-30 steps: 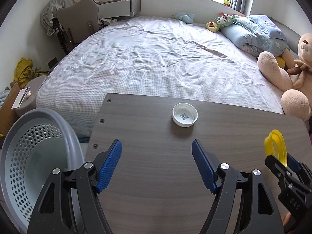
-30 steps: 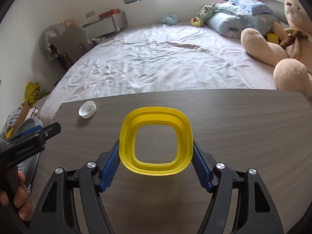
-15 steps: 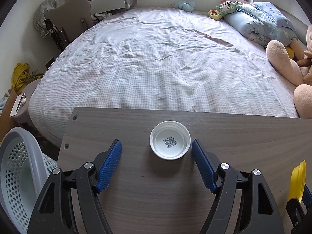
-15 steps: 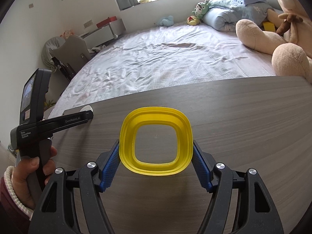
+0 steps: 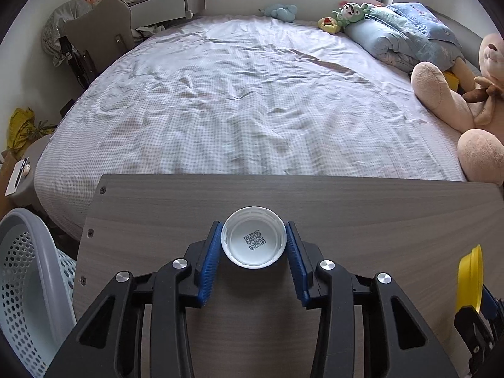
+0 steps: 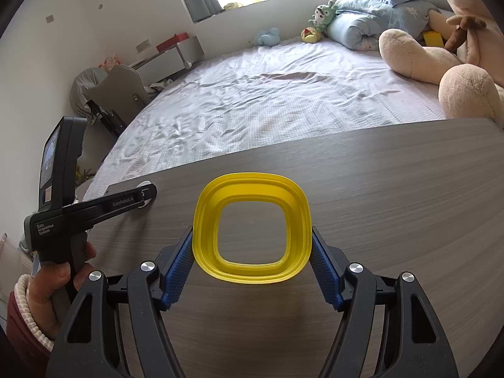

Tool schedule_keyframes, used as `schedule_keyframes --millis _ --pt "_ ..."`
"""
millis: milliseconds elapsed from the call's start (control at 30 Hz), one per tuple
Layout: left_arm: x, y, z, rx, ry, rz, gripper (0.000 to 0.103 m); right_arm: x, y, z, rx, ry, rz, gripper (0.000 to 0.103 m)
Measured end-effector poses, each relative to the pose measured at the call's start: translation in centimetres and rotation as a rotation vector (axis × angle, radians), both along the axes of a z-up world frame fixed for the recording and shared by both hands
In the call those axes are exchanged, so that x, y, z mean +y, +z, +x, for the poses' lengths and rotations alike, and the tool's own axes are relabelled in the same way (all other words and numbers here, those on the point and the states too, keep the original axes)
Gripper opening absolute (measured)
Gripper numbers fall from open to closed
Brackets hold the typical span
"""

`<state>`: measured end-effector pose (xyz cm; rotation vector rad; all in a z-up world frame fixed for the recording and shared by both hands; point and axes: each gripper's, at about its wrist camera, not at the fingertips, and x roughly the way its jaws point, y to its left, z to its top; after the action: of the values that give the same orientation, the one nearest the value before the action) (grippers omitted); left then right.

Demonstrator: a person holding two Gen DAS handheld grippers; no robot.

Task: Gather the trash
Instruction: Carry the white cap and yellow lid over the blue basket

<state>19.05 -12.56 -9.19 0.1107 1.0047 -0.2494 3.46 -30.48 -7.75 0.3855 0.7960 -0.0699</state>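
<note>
A white round cap (image 5: 253,241) with a QR code inside lies on the grey wood table (image 5: 362,208). My left gripper (image 5: 253,261) has its blue pads against both sides of the cap, shut on it. In the right wrist view my right gripper (image 6: 252,261) is shut on a yellow square plastic ring (image 6: 252,230), held above the table (image 6: 393,189). The ring (image 5: 470,280) also shows edge-on at the right of the left wrist view. The left gripper (image 6: 138,200) shows at the left of the right wrist view, and it hides most of the cap.
A pale blue perforated basket (image 5: 28,286) stands beside the table's left edge. A bed (image 5: 245,100) with a checked sheet lies beyond the table, with a large plush bear (image 5: 466,104) on its right. A chair (image 5: 100,37) stands at the far left.
My left gripper has moved forward to the white cap and closed its jaws on it. My right gripper has kept its hold on the yellow ring and barely moved.
</note>
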Motion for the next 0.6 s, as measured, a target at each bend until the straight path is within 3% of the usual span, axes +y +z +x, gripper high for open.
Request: schedule_keyframes --millis 267,600 --pt "2.8 1.1 -4.8 -0.02 -0.011 -0.006 0.039 1.2 0.1 -0.5 0.019 0.022 -0.018 0.067" --pt "8.0 3.4 -9.8 -0.079 0.018 -0.011 0.039 6.3 1.3 -0.9 0.021 0.119 -0.044 0.067"
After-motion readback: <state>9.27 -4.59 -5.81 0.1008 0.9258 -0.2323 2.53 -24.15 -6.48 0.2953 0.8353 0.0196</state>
